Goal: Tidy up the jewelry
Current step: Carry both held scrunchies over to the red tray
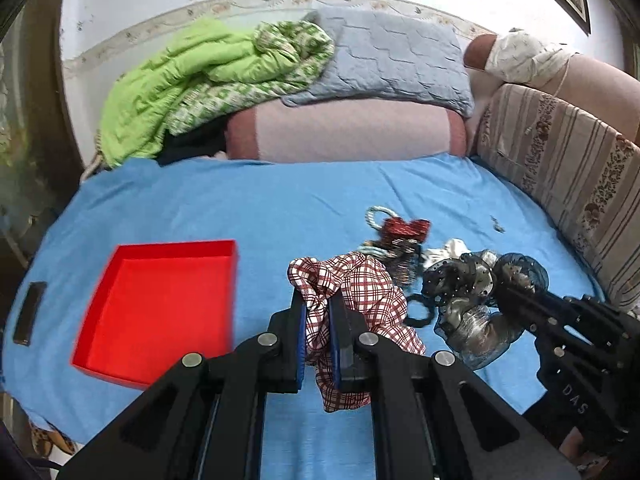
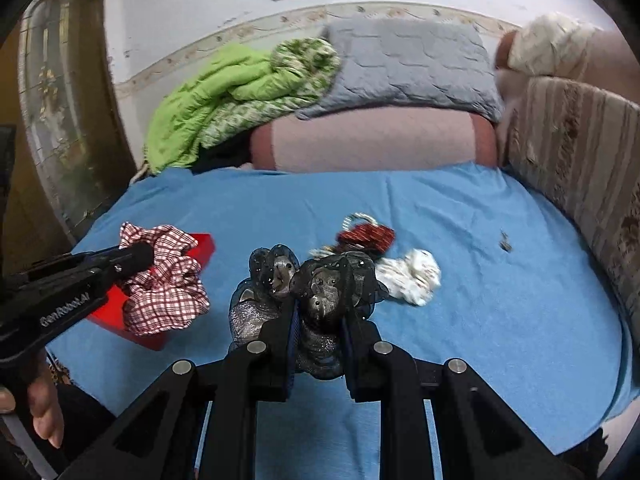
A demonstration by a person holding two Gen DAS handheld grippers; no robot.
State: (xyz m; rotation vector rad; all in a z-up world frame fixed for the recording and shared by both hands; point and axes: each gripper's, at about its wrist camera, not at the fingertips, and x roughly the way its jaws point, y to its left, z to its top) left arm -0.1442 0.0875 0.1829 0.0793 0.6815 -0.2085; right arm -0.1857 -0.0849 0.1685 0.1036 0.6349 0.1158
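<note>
Red tray [image 1: 160, 300] holds nothing; left tool [image 1: 318, 320] grips plaid scrunchie [image 1: 352, 280].

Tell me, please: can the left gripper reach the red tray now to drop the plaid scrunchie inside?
Probably yes. The left gripper is shut on the plaid scrunchie, and the red tray lies open just to its left on the blue sheet, with nothing between them.

Matte black plastic on both the left gripper [image 1: 318, 312] and right gripper [image 2: 318, 320], with blue pads inside the fingers [image 1: 301, 340] and round silver pivot pins. White lettering "DAS" and "GenRobot.AI" along the sides. Bare skin on the left hand [image 2: 42, 408].
</note>
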